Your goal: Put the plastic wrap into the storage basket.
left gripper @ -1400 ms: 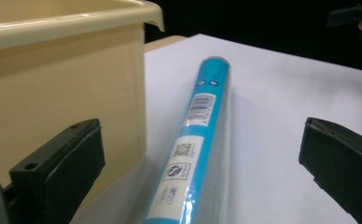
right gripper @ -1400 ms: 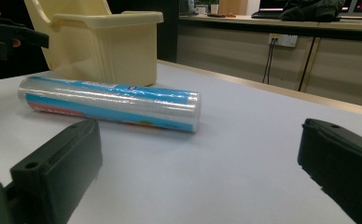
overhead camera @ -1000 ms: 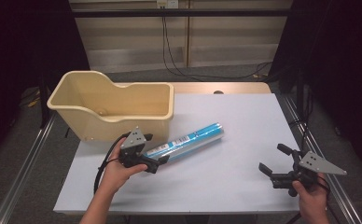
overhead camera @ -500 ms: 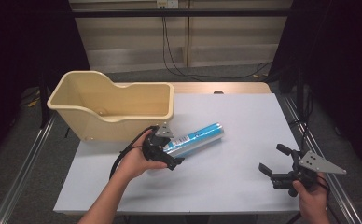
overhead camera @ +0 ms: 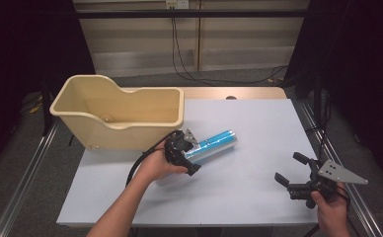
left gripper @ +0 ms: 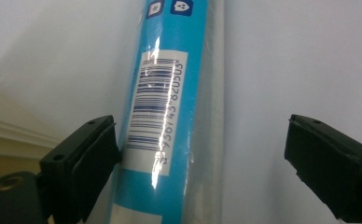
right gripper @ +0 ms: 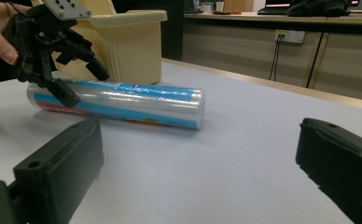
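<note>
While our left gripper (overhead camera: 184, 150) straddles the near end of the blue plastic-wrapped roll (overhead camera: 213, 144), its jaws have just been closing, one pad already against the wrap and the other clear of it. We see the roll lying on the pale blue table (overhead camera: 258, 182), just beside the beige plastic tub (overhead camera: 118, 111). Our right gripper (overhead camera: 294, 170) waits well apart, jaws spread wide around nothing.

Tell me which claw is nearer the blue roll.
Left. The left claw straddles the blue roll near its end, jaws just closing. The right claw sits well apart, near the table's right corner.
</note>
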The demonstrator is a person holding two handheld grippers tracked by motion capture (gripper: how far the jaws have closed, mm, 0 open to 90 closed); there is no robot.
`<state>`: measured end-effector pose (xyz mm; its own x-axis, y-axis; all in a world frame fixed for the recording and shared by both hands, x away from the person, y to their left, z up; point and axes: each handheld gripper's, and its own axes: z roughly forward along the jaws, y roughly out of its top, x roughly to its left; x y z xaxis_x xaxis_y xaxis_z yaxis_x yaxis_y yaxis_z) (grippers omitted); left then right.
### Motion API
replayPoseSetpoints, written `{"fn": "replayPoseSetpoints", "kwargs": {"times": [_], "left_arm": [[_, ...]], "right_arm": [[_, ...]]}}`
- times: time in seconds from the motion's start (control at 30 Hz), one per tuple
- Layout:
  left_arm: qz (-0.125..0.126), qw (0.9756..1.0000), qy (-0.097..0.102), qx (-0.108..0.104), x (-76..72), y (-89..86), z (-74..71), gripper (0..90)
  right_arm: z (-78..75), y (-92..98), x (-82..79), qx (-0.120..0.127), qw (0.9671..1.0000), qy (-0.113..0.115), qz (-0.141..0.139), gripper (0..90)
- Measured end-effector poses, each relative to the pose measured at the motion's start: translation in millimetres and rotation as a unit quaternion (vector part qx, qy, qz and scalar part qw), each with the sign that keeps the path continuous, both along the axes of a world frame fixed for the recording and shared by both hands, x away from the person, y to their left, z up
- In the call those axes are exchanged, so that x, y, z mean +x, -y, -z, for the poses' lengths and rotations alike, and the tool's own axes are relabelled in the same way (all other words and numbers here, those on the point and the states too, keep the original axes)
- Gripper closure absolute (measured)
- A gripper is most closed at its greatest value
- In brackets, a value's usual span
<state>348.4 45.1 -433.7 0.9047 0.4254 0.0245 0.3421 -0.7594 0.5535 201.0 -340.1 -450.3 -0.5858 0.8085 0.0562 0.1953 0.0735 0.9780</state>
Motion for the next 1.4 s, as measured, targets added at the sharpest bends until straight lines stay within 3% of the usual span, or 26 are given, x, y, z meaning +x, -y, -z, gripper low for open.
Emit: {"fn": "replayPoseSetpoints", "kwargs": {"times": [0.23,0.47,0.57,0.8,0.97,1.07,1.1,1.13,1.27,1.3,1.4], "left_arm": [[0.007,0.9997,0.000,0.024,4.6,4.6,2.4,22.0],[0.027,0.9989,-0.035,0.016,2.7,16.5,4.8,31.8],[0.037,0.9979,-0.043,0.033,3.0,23.6,5.2,31.6],[0.028,0.9960,-0.066,0.054,9.5,29.9,4.2,30.8],[0.033,0.9937,-0.072,0.079,12.4,37.3,4.4,30.4],[0.036,0.9931,-0.064,0.092,12.9,42.0,8.2,29.4],[0.026,0.9939,-0.062,0.088,12.1,43.8,11.2,29.2],[0.034,0.9927,-0.062,0.097,13.9,44.1,11.6,28.7],[0.029,0.9923,-0.064,0.102,18.2,44.6,15.2,30.0],[0.021,0.9932,-0.065,0.093,17.7,45.0,16.6,30.8],[0.019,0.9923,-0.078,0.094,19.7,45.5,16.1,31.0]], "right_arm": [[0.0,-1.3,0.4,-0.001,1.0000,-0.001,-0.002,0.4],[0.1,0.7,0.8,0.005,1.0000,-0.001,-0.002,0.4],[0.0,1.4,0.9,0.004,1.0000,-0.001,-0.002,0.4],[0.4,0.7,1.3,0.003,1.0000,-0.003,-0.003,0.4],[0.8,0.0,2.0,0.002,1.0000,-0.004,-0.005,0.4],[0.8,0.0,2.1,0.001,1.0000,-0.004,-0.006,0.4],[0.8,0.1,2.1,0.001,1.0000,-0.004,-0.006,0.4],[0.7,0.4,2.1,0.002,1.0000,-0.004,-0.005,0.4],[0.8,1.1,1.7,0.002,1.0000,-0.004,-0.005,0.4],[0.8,1.1,1.7,0.003,1.0000,-0.004,-0.006,0.4],[0.8,1.3,2.1,0.003,1.0000,-0.003,-0.006,0.4]]}}
